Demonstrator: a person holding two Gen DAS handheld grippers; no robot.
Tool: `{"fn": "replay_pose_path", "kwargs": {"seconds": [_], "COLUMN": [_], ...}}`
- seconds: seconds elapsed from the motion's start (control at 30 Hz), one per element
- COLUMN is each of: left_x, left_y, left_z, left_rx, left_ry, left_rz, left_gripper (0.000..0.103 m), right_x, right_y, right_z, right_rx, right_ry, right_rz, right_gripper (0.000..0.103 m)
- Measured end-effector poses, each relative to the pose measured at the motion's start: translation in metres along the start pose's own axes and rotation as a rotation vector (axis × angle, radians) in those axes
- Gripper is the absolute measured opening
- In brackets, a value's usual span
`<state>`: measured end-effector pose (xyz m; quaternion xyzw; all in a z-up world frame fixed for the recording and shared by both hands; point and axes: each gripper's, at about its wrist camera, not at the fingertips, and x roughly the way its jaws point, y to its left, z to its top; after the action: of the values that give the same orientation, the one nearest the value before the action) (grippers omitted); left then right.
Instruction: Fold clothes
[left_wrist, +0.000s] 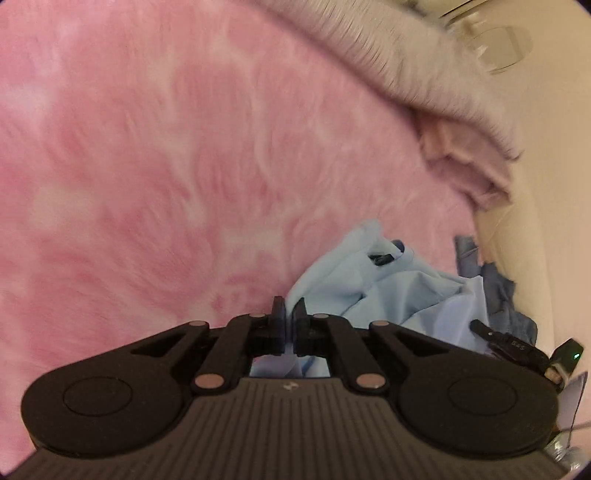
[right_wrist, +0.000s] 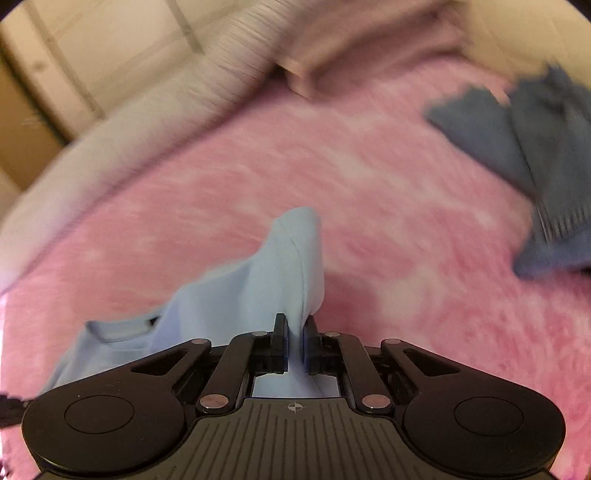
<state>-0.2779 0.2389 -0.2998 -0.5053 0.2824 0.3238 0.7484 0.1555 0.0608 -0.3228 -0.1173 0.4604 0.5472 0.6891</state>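
A light blue garment (right_wrist: 258, 280) is pinched at two places above a bed covered by a fluffy pink blanket (left_wrist: 166, 166). In the right wrist view, a fold of its cloth is clamped between the nearly closed fingers of the right hand-held gripper (right_wrist: 294, 332); from there the fabric is seen rising to a rounded peak ahead of the fingers and spreading down to the left, where a neckline opening is visible. In the left wrist view, the left hand-held gripper (left_wrist: 289, 314) is drawn narrow on an edge of the same light blue fabric, which is also seen behind the fingers through the gap in the linkage. To the right of it the rest of the garment is bunched in loose folds, and the fingertips of the other hand-held gripper are glimpsed among them. Just beyond that bundle, at the blanket's edge, a darker blue garment (left_wrist: 498, 288) is partly seen; in the right wrist view it is shown lying crumpled on the pink blanket at the far right, well apart from the held cloth, with a ribbed hem visible. Farther off, a pale pink pillow (right_wrist: 369, 40) is lain at the head of the bed, and a grey furry blanket (left_wrist: 424, 70) is bordered along the pink one. Both views are blurred.
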Motion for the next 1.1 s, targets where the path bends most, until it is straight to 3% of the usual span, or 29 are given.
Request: {"fn": "replay_pose_path", "kwargs": {"seconds": [0.13,0.27,0.33,0.4,0.47,0.5,0.53,0.57,0.73,0.93,1.07,1.1], "left_x": [-0.088,-0.131,-0.119,-0.103,-0.089,-0.082,-0.075,-0.072,-0.048,-0.038,-0.058,-0.062], "left_y": [0.014,0.027,0.041,0.051,0.058,0.062,0.067,0.078,0.123,0.143,0.164,0.17], "left_z": [0.055,0.138,0.192,0.223,0.243,0.24,0.236,0.223,0.135,0.018,-0.03,-0.037], "left_rx": [0.03,0.137,0.164,0.124,0.122,0.14,0.156,0.155,0.116,0.043,-0.144,-0.184], "left_ry": [-0.197,-0.388,-0.409,-0.431,-0.443,-0.42,-0.393,-0.358,-0.135,0.057,0.102,0.108], "left_rz": [0.073,0.153,0.156,0.195,0.235,0.271,0.31,0.319,0.306,0.364,0.343,0.33], "left_gripper": [0.001,0.001,0.008,0.007,0.012,0.017,0.021,0.022,0.022,0.022,0.027,0.029], "right_x": [-0.029,-0.005,0.021,0.062,0.103,0.113,0.121,0.124,0.131,0.13,0.102,0.092], "right_y": [0.068,0.131,0.165,0.183,0.2,0.208,0.215,0.221,0.251,0.278,0.239,0.219], "right_z": [0.016,0.054,0.079,0.101,0.123,0.127,0.129,0.126,0.05,-0.1,-0.14,-0.139], "right_rx": [-0.137,-0.207,-0.234,-0.18,-0.12,-0.117,-0.118,-0.122,-0.349,-0.75,-0.666,-0.541], "right_ry": [0.001,-0.001,-0.017,-0.009,0.0,-0.006,-0.013,-0.004,0.108,0.305,0.277,0.287], "right_rz": [0.14,0.267,0.255,0.167,0.076,0.042,0.011,0.038,0.063,-0.039,-0.184,-0.198], "right_gripper": [0.005,0.005,0.005,0.009,0.025,0.031,0.044,0.051,0.053,0.053,0.053,0.053]}}
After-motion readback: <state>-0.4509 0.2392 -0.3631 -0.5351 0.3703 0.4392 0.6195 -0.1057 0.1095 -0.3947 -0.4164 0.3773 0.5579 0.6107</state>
